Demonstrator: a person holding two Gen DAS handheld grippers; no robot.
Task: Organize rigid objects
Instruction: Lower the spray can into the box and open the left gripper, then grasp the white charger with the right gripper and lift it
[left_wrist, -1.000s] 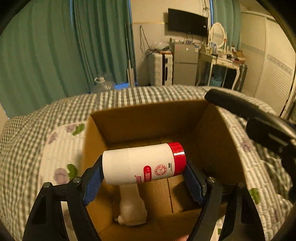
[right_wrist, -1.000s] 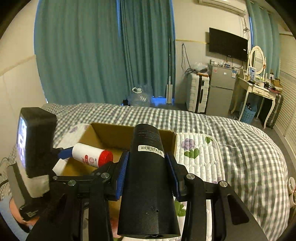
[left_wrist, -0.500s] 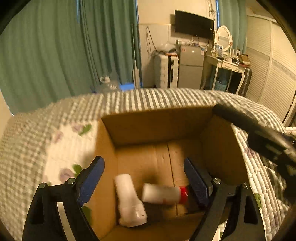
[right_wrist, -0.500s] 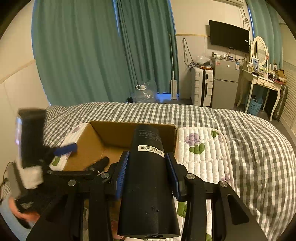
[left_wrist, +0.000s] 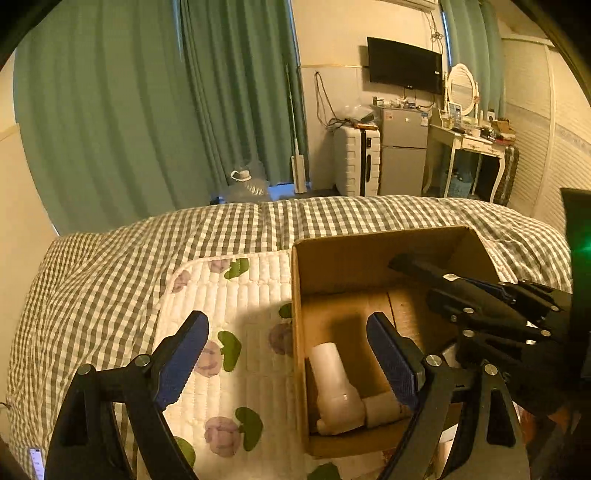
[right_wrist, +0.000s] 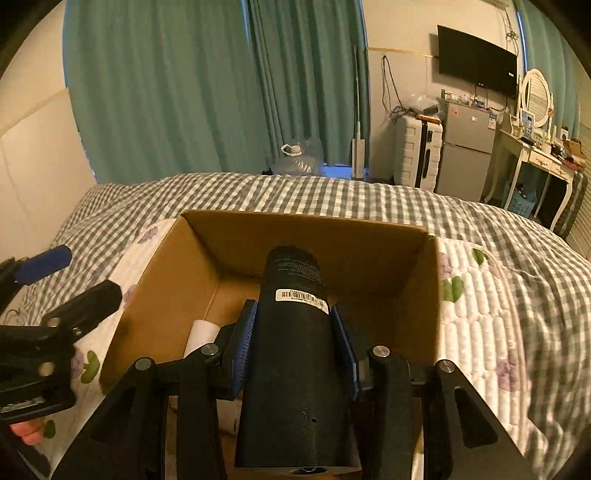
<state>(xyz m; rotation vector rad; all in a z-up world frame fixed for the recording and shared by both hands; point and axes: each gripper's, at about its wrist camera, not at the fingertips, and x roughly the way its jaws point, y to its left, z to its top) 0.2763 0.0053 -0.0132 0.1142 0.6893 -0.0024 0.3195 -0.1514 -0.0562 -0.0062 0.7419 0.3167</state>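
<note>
An open cardboard box (left_wrist: 369, 254) (right_wrist: 306, 236) sits on the bed. Inside it lie a white bottle (left_wrist: 334, 384) and the white, red-capped canister (left_wrist: 382, 408), mostly hidden behind my left finger. My left gripper (left_wrist: 291, 358) is open and empty, straddling the box's left wall. My right gripper (right_wrist: 295, 347) is shut on a black bottle (right_wrist: 295, 350) and holds it above the box; it also shows in the left wrist view (left_wrist: 443, 277). The left gripper shows at the left of the right wrist view (right_wrist: 55, 284).
The box rests on a white quilted floral mat (left_wrist: 236, 332) over a grey checked bedspread (left_wrist: 147, 258). Green curtains (left_wrist: 147, 110), a white suitcase (left_wrist: 356, 162), a small fridge (left_wrist: 402, 151) and a dressing table (left_wrist: 472, 147) stand beyond the bed.
My left gripper opened and dropped the red-capped canister into the box, then drew back to the left. My right gripper moved the black bottle over the box.
</note>
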